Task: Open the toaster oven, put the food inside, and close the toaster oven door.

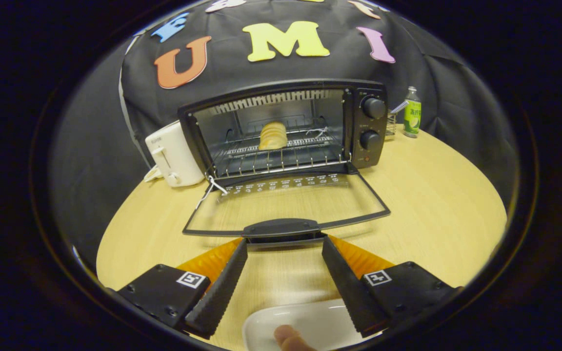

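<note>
Between the spread fingers of the gripper (284, 278) nothing is held; the jaws stand wide apart, and their tips are seen just short of the door handle (281, 227). Below and between the fingers a white plate (310, 321) rests on the wooden table (437, 195), with a fingertip (288, 338) at its near rim. Just ahead, the glass door (286, 204) of the toaster oven (286, 129) lies folded down flat toward the gripper, its long axis running across the fingers and its handle pointing at them. The door is judged stiff and hinged at its far edge, with slick, breakable glass; the dark handle bar is the sound place to take hold or lift from beneath. Beyond the door, the food (273, 135), a pale ridged piece, stands on the wire rack (281, 156), well inside. It is judged light and easily crumbled. Only the closing seems left.
</note>
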Tool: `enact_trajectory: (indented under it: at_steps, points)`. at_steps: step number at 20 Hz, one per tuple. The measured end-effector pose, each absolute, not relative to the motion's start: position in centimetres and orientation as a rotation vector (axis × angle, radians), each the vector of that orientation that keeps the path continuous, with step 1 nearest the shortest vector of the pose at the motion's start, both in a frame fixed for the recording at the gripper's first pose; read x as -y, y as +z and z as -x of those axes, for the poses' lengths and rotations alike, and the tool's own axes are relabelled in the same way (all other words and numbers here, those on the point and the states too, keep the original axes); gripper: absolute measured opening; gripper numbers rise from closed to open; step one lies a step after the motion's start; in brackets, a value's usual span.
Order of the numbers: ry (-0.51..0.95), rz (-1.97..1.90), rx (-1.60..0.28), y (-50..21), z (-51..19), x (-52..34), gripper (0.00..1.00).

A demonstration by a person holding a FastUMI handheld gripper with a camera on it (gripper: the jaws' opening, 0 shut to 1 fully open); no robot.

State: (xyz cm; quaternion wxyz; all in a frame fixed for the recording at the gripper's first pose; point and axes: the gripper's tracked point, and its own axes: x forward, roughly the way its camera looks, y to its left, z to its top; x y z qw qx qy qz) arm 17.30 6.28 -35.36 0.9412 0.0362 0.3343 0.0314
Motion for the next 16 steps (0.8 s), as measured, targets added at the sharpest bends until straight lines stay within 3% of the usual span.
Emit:
enact_trajectory:
  at_steps: [16]
  points:
    - [-0.004,-0.024,-0.689,-35.8,-18.5,-6.7,1.0]
